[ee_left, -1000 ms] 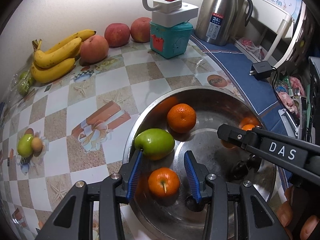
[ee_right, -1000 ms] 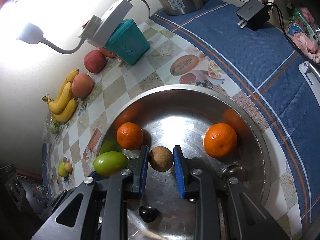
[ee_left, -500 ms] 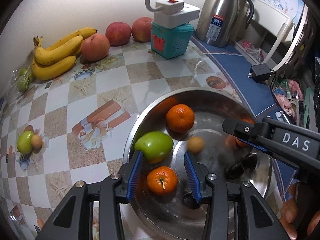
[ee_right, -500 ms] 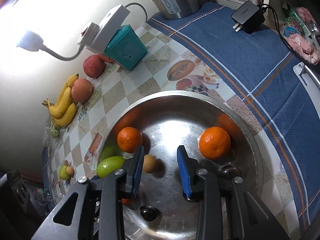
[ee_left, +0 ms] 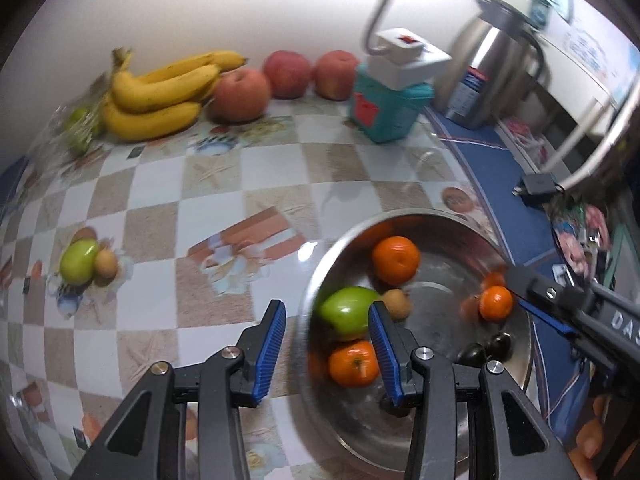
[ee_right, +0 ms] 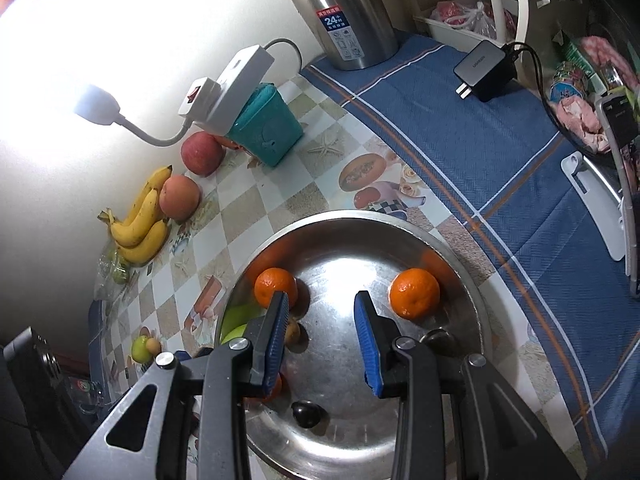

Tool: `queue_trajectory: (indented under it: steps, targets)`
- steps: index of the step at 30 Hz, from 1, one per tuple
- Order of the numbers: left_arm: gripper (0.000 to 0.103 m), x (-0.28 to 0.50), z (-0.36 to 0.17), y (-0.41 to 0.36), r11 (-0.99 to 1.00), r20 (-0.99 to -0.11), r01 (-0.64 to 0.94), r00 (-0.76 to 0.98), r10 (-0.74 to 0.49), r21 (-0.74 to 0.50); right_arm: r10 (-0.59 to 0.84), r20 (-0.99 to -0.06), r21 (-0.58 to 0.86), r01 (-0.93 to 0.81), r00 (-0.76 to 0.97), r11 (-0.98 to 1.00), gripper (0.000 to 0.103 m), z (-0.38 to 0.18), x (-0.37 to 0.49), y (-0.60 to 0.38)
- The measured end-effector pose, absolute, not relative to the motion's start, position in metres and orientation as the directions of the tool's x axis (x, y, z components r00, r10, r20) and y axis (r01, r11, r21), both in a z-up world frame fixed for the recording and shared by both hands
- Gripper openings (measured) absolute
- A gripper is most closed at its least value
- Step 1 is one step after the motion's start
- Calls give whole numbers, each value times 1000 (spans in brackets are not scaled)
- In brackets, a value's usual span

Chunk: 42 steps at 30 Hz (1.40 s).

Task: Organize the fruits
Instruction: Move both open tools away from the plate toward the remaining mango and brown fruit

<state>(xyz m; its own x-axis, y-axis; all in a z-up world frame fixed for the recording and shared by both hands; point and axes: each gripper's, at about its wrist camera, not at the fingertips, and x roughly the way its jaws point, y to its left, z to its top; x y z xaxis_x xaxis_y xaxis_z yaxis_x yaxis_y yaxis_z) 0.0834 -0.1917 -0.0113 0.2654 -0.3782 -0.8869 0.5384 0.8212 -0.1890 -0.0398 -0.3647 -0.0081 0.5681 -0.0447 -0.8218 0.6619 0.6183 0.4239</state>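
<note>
Both grippers are empty, jaws apart. The left gripper [ee_left: 327, 350] sits at lower centre of the left wrist view, astride the near-left rim of the steel basin [ee_left: 320, 276]: one blue pad [ee_left: 272, 350] over the checked tablecloth [ee_left: 168, 184], the other over the basin's inside. The right gripper [ee_right: 320, 334] sits at lower centre of its own view, above the bare basin floor, gripping nothing.

In the basin, lower right of the left wrist view: a green fruit [ee_left: 346, 310], a small brown fruit [ee_left: 396, 303] touching its right side, three tangerines (one at the far wall [ee_left: 395, 259], one nearest the camera [ee_left: 354, 364], one at the right [ee_left: 495, 302]) and two dark fruits [ee_left: 486, 349].

Outside the basin: at mid left, a second green fruit [ee_left: 78, 260] with a small brown fruit [ee_left: 106, 263] against it; at upper left along the wall, a banana bunch [ee_left: 160, 96], a peach-coloured fruit [ee_left: 239, 95], two red apples [ee_left: 308, 74] and small green fruits in a clear bag [ee_left: 80, 128].

Judgement: a between-picks step. Collection into the basin looks partly done, with most large fruit outstanding.

The next move likely calls for the left gripper, the nearer one, to reach up-left to the green and brown pair. The two touch, so the jaws must straddle one alone. Round fruit may roll under an off-centre squeeze.
</note>
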Motion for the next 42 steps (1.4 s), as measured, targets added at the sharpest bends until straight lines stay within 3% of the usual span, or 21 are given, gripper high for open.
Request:
queue_trajectory:
  steps: [11, 14, 21, 25, 30, 32, 37, 39, 40, 42]
  targets:
    - [48, 101, -22, -159, 889, -916, 409, 240, -320, -204, -36, -853, 366, 644, 521, 672, 35, -15, -29, -347]
    - [60, 108, -25, -148, 910, -922, 357, 236, -306, -210, -31, -860, 352, 636, 510, 687, 35, -18, -25, -341]
    - [61, 114, -34, -132, 935, -939, 293, 217, -268, -199, -44, -876, 311, 631, 481, 711, 35, -21, -20, -334]
    - [67, 114, -36, -131, 941, -942, 281, 216, -255, -190, -48, -888, 287, 632, 458, 719, 44, -24, -19, -332]
    - [83, 116, -41, -126, 953, -951, 247, 207, -229, -176, -50, -898, 267, 632, 437, 727, 52, -27, -17, -330]
    - [83, 118, -43, -124, 957, -954, 232, 201, -222, -173, -56, -900, 258, 631, 433, 732, 58, -27, -16, -330]
    - [91, 119, -45, -118, 962, -956, 209, 199, -217, -175, -65, -906, 241, 636, 418, 733, 59, -30, -16, -330]
    - [92, 119, -45, -118, 962, -956, 207, 196, -218, -177, -68, -908, 237, 640, 414, 731, 64, -31, -15, -331]
    - [92, 119, -46, -118, 962, -957, 205, 193, -218, -178, -70, -908, 236, 641, 413, 731, 71, -31, -16, -331]
    - [98, 119, -48, -117, 964, -958, 196, 187, -216, -179, -74, -908, 232, 641, 413, 732, 73, -31, -16, -331]
